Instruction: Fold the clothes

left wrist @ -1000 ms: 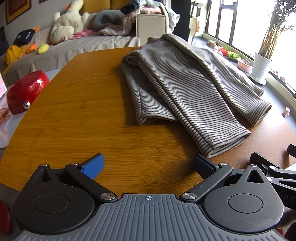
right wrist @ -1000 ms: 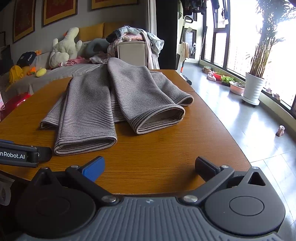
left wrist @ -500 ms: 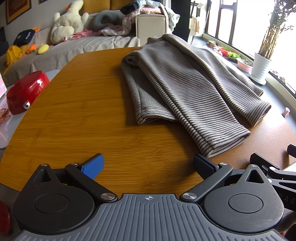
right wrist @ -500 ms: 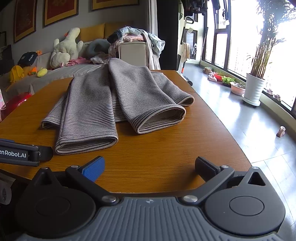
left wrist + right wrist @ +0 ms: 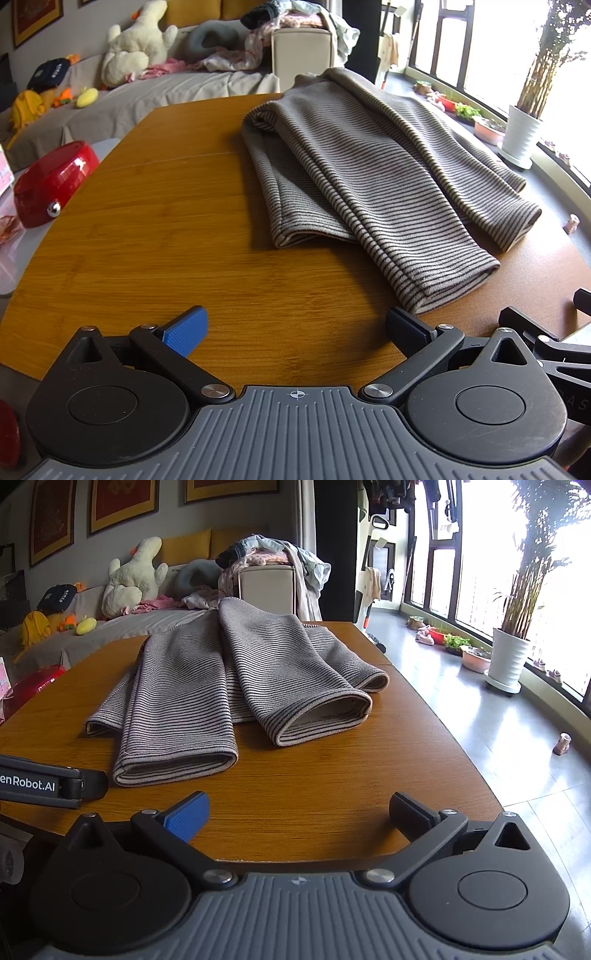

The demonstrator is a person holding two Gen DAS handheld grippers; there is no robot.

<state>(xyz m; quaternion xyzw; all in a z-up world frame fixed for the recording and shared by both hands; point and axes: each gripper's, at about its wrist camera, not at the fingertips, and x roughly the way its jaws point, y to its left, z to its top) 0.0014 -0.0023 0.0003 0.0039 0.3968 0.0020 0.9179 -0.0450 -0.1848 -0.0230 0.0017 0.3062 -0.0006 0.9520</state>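
Observation:
A grey striped garment lies on the wooden table, its two long folded parts pointing toward me; it also shows in the right wrist view as the striped garment. My left gripper hovers open over bare wood, short of the nearest cuff. My right gripper is open too, above the table's near edge, with the two cuffs ahead of it and nothing between its fingers. Part of the left gripper shows at the left of the right wrist view.
A red helmet-like object sits left of the table. Behind are a sofa with plush toys and piled clothes. A potted plant stands on the floor by the window at right.
Both grippers have stayed nearly still; the view shifted only slightly. The garment has not moved.

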